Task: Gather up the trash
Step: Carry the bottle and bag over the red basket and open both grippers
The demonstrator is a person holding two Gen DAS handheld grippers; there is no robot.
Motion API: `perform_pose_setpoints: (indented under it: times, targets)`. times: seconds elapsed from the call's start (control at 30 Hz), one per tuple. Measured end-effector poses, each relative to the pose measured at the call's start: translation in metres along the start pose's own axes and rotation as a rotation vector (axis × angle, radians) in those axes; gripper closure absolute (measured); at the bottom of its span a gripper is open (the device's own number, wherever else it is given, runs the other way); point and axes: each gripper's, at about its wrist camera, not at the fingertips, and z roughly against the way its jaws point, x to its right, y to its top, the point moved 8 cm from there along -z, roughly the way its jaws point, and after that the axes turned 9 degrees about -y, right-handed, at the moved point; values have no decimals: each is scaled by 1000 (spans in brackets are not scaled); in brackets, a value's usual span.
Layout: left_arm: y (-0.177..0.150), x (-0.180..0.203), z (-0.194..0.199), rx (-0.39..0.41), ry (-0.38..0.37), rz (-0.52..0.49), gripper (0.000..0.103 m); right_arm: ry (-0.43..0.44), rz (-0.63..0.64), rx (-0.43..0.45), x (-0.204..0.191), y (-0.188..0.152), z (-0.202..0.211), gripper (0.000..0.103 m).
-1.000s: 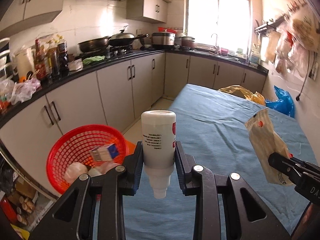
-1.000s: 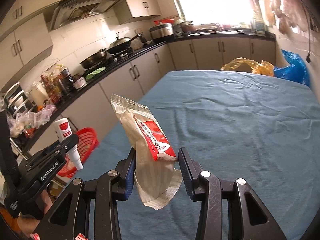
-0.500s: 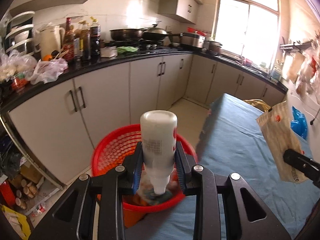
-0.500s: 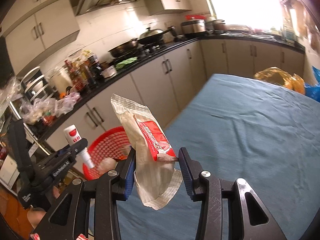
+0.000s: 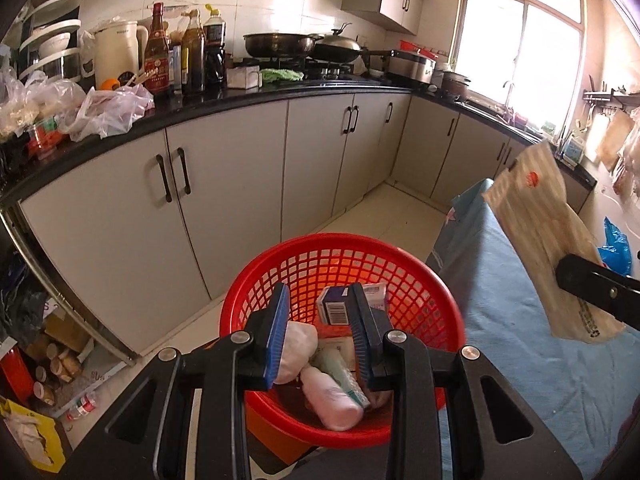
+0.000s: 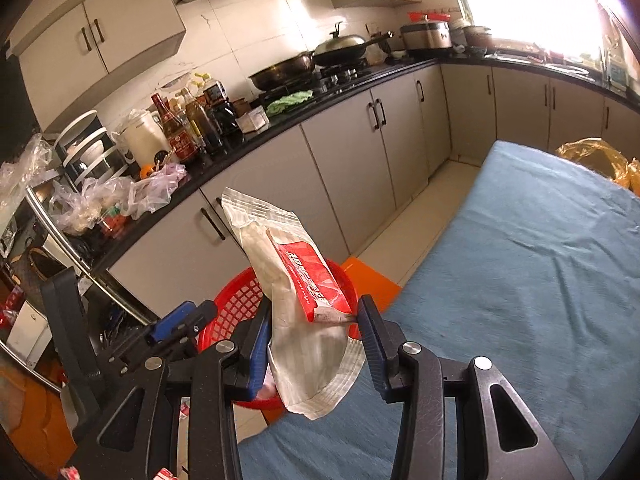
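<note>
Hovering my empty, parted left gripper (image 5: pixel 318 334) over the red basket (image 5: pixel 416 280); right gripper (image 6: pixel 314 340) (clamped on the snack wrapper (image 6: pixel 296 280)) must reach it next, then release.

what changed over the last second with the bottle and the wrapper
The left gripper swung from the table to over the red basket and let go of the white bottle, which now lies inside. The right gripper followed toward the basket, jaws unchanged on the wrapper.

basket (image 5: pixel 420 276): red lattice mesh. wrapper (image 6: pixel 308 300): pale striped, red panel. gripper pads (image 5: pixel 278 336): blue, ribbed. table cloth (image 6: pixel 520 280): blue. bottle (image 5: pixel 328 400): apparently pale pink, blurred. cabinet doors (image 5: pixel 224 208): beige.
</note>
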Motion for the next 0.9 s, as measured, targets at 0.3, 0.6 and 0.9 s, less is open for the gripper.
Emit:
perform_pose_setpoints:
  times: [0.3,0.6,0.9]
  targets:
    - [-3,-21,-21,-33,5,26,74,10,-16,-75,-13,-1,-49,58]
    - [-5,-32,-23,-37,16,42,74,-5,-3,-73,-22,5,-66,41]
    - [-2,-26,-11,5,49,29,34,-52,12,-13,-7,6,-32,24]
